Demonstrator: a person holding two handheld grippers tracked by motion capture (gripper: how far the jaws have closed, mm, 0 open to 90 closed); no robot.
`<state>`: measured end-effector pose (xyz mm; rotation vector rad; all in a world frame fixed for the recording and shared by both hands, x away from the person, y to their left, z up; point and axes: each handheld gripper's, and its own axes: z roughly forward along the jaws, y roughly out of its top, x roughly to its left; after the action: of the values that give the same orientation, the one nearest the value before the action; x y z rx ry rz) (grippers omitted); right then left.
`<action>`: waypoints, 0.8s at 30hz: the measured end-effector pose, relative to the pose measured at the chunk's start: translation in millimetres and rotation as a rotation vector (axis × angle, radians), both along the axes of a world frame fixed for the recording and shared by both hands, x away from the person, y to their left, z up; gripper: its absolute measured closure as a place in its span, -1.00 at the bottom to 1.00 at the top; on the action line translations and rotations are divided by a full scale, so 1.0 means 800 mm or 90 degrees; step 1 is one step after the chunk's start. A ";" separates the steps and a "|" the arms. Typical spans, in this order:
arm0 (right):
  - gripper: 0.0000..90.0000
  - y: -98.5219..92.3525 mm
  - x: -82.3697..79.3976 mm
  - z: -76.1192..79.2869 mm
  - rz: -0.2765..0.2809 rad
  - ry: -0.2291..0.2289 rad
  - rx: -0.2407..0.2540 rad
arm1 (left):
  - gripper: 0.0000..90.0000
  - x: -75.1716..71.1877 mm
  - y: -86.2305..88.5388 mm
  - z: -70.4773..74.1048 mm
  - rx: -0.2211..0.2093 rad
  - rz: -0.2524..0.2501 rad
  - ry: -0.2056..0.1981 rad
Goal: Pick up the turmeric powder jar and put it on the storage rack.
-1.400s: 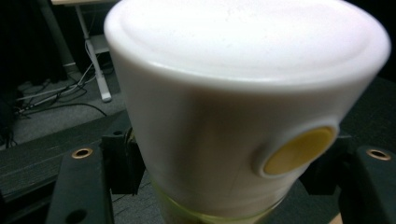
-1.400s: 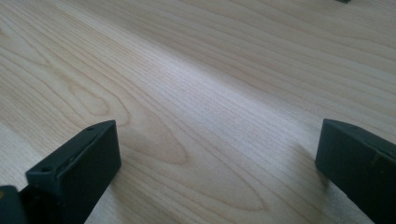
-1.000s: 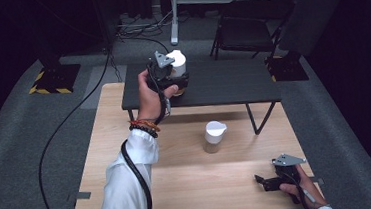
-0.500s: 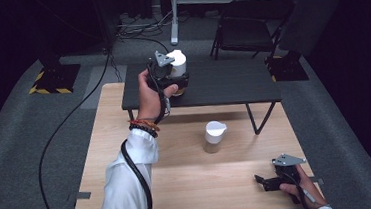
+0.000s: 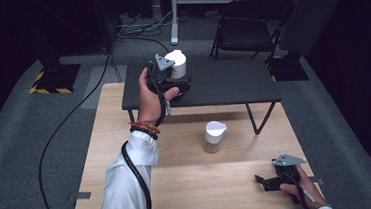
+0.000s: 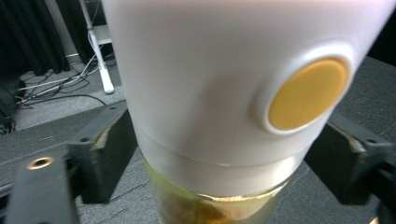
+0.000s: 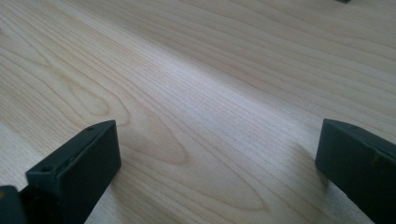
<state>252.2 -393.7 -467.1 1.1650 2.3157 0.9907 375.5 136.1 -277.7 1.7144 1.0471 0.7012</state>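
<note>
High view: the left tongs (image 5: 180, 80) reach out over the black counter (image 5: 232, 83) and flank a white-capped jar (image 5: 176, 63) that stands upright, long axis vertical, near that counter's left end. Left gripper view, close up: the jar (image 6: 224, 93) fills the space between the jaws, with a yellow round button (image 6: 308, 94) on the cap facing the camera and turned a little right, and clear glass with yellowish contents below the cap. The jaws have just been opening; a sliver of gap shows between each pad and the jar, so the jar stands free between them. Open black surface stretches away to the right of the left tongs, and the counter's near edge lies just behind them.

A second jar (image 5: 214, 136) stands upright on the wooden counter (image 5: 129, 179), between the two tongs and well apart from both. The right tongs (image 5: 261, 181) rest near that counter's near right corner, jaws spread wide on bare wood (image 7: 196, 93) with nothing between them.
</note>
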 end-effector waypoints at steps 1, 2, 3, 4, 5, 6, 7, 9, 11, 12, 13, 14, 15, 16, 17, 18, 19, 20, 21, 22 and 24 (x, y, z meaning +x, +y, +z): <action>-1.00 0.000 0.000 0.000 0.000 0.000 0.000 | -0.82 -0.001 0.000 -0.001 -0.005 0.003 -0.001; -1.00 0.000 0.000 0.000 0.000 0.000 0.000 | -0.86 -0.001 0.000 -0.001 -0.005 0.003 -0.001; -1.00 0.000 0.000 0.000 0.000 0.000 0.000 | -0.86 -0.001 0.000 -0.001 -0.007 0.003 -0.002; -1.00 0.000 0.000 0.000 0.000 0.000 0.000 | -0.89 -0.001 0.000 -0.001 -0.009 0.006 -0.002; -1.00 0.000 0.000 0.000 0.000 0.000 0.000 | -0.92 -0.003 0.000 -0.001 -0.010 0.008 -0.007; -1.00 0.000 0.000 0.000 0.000 0.000 0.000 | -0.93 -0.004 0.002 -0.002 -0.016 0.006 -0.011; -1.00 0.000 0.000 0.000 0.000 0.000 0.000 | -0.94 -0.004 0.002 -0.002 -0.016 0.006 -0.011; -1.00 0.000 0.000 0.000 0.000 0.000 0.000 | -0.95 -0.007 0.005 -0.002 -0.018 0.001 -0.019; -1.00 0.000 0.000 0.000 0.000 0.000 0.000 | -0.95 -0.011 0.006 -0.001 -0.017 -0.002 -0.027; -1.00 0.000 0.000 0.000 0.000 0.000 0.000 | -0.96 -0.013 0.006 -0.001 -0.019 -0.001 -0.031; -1.00 0.000 0.000 0.000 0.000 0.000 0.000 | -0.96 -0.013 0.006 -0.001 -0.019 -0.001 -0.031; -1.00 0.000 0.000 0.000 0.000 0.000 0.000 | -0.96 -0.016 0.007 -0.002 -0.019 0.002 -0.038; -1.00 0.000 0.000 0.000 0.001 0.000 -0.001 | -0.96 -0.018 0.007 -0.001 -0.021 0.003 -0.041; -1.00 0.000 0.000 0.000 0.001 0.000 -0.001 | -0.96 -0.022 0.007 0.000 -0.015 0.002 -0.048; -1.00 0.000 0.000 0.000 0.001 0.000 -0.001 | -0.96 -0.026 0.006 0.001 -0.004 0.005 -0.057; -1.00 0.000 0.000 0.000 0.001 0.000 -0.001 | -0.96 -0.026 0.006 0.001 -0.004 0.005 -0.057; -1.00 0.000 0.000 0.000 0.001 0.000 -0.001 | -0.96 -0.030 0.008 0.000 -0.001 0.003 -0.063; -1.00 0.000 0.000 0.000 0.001 0.000 -0.001 | -0.97 -0.030 0.008 0.000 -0.001 0.003 -0.063; -1.00 0.000 0.000 0.000 0.001 0.000 -0.001 | -0.97 -0.036 0.009 -0.001 0.005 0.006 -0.074; -1.00 0.000 0.000 0.000 0.001 0.000 -0.001 | -0.97 -0.039 0.011 -0.002 0.008 0.000 -0.079; -1.00 0.000 0.000 0.000 0.001 0.000 -0.001 | -0.97 -0.041 0.012 -0.002 0.011 -0.005 -0.084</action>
<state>252.3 -393.7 -467.0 1.1635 2.3168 0.9894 342.3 145.5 -279.4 1.6627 0.9448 0.8095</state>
